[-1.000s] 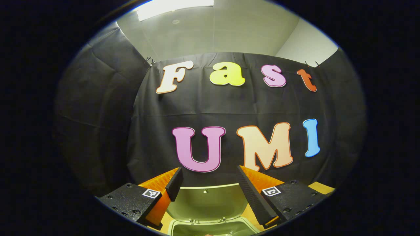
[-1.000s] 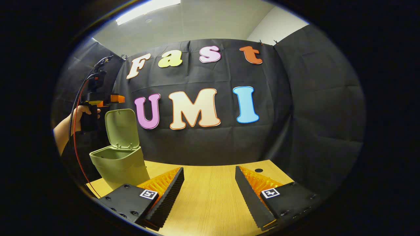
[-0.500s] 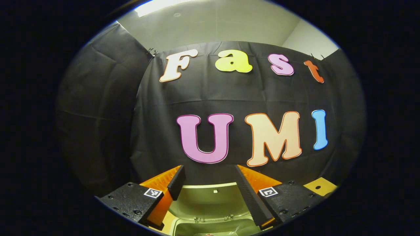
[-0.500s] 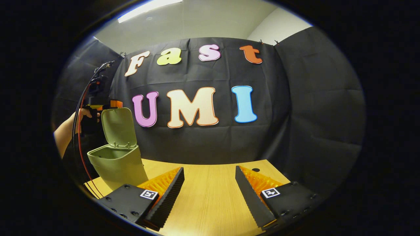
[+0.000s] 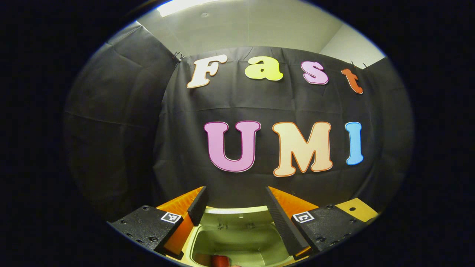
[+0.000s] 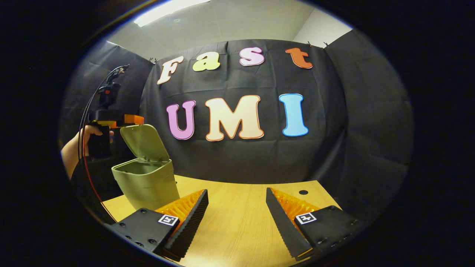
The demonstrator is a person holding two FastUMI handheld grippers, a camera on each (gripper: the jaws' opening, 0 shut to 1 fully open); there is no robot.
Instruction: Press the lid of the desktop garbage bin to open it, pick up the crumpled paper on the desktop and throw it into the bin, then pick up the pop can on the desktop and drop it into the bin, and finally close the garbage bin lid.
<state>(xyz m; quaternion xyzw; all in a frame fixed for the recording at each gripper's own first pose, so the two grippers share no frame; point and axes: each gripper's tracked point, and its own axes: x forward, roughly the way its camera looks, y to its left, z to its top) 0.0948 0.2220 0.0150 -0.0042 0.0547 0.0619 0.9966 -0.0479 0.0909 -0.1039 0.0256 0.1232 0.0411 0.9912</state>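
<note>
The olive green bin (image 6: pixel 146 183) stands on the wooden table (image 6: pixel 237 230) at the left of the right gripper view. Its lid (image 6: pixel 144 142) is raised and leans forward over the opening. My left gripper (image 6: pixel 126 119), held by a hand (image 6: pixel 87 135), sits at the lid's top edge. In the left gripper view this gripper (image 5: pixel 235 193) is open, with the lid (image 5: pixel 237 211) and the bin's inside (image 5: pixel 237 241) below and between its fingers. A red can (image 5: pixel 219 260) lies in the bin. My right gripper (image 6: pixel 237 200) hovers open over bare table, holding nothing.
A small round hole (image 6: pixel 303 192) marks the table near its far right edge. Black cloth walls close the booth behind and on both sides. A table corner (image 5: pixel 356 209) shows past the left gripper's right finger.
The lid has tipped from nearly upright to leaning over the bin's opening, with the left gripper following at its top edge. The right gripper has shifted a little and stays open.
</note>
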